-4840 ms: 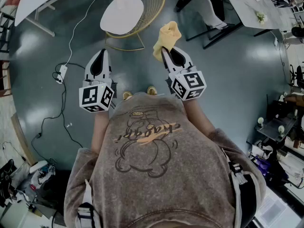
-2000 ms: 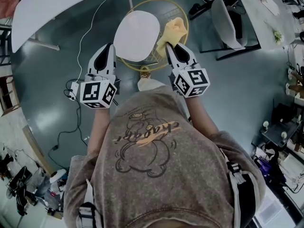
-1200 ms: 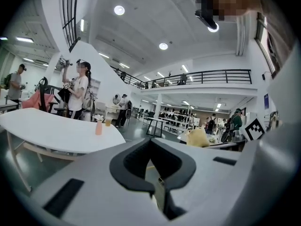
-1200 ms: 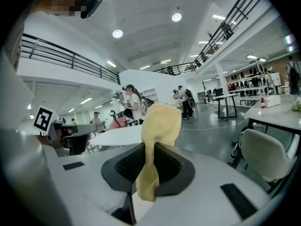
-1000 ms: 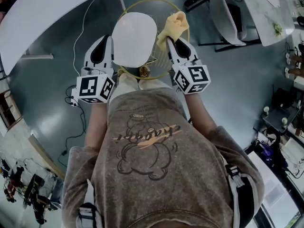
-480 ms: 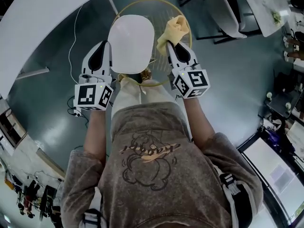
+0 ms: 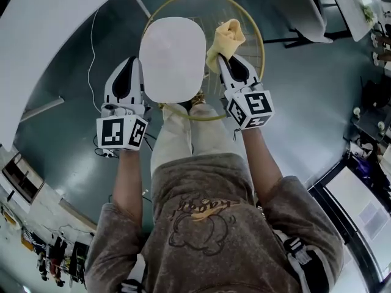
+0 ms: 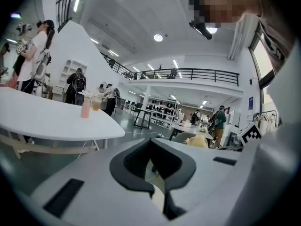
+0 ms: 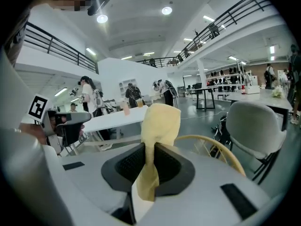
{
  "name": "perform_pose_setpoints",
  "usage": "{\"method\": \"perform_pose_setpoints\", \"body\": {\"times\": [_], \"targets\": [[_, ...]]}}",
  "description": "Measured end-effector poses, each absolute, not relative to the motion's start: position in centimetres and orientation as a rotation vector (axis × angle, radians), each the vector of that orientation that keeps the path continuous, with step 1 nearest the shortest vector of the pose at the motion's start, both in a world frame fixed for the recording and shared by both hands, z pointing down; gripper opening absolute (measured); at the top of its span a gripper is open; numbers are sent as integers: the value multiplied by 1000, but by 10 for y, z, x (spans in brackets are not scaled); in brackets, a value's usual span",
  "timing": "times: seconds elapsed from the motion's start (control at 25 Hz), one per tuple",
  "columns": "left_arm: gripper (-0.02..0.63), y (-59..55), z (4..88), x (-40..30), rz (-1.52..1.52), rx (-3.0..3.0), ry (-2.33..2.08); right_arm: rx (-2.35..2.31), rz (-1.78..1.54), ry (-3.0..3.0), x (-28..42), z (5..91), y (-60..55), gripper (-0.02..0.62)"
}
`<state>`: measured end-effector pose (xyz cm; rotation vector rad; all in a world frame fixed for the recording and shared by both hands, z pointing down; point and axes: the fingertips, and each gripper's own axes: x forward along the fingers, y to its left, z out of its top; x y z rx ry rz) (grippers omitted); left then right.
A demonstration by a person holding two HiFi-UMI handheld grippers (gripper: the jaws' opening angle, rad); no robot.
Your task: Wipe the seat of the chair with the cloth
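The chair's white seat lies inside its round gold wire frame, just ahead of the person's legs. My right gripper is shut on a yellow cloth, held over the frame at the seat's right edge. In the right gripper view the cloth stands up from between the jaws of that gripper, and the gold rim curves behind it. My left gripper hovers left of the seat, apart from it. In the left gripper view its jaws are closed with nothing between them.
A large white curved table runs along the left, with cups on it. A white cable trails on the grey floor beneath. A grey shell chair stands at the upper right. People stand in the background.
The person has walked up to the chair; the seat now sits between the two grippers and larger in view. The right gripper still holds the cloth.
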<state>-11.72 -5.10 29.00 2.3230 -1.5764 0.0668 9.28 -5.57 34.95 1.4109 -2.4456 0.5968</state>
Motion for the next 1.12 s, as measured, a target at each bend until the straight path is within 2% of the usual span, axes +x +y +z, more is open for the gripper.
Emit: {"method": "perform_pose_setpoints", "body": {"times": [0.56, 1.12], "targets": [[9, -104, 404, -114, 98, 2335, -1465, 1402, 625, -2284, 71, 490, -107, 69], [9, -120, 443, -116, 138, 2329, -1415, 1342, 755, -2056, 76, 595, -126, 69]]}}
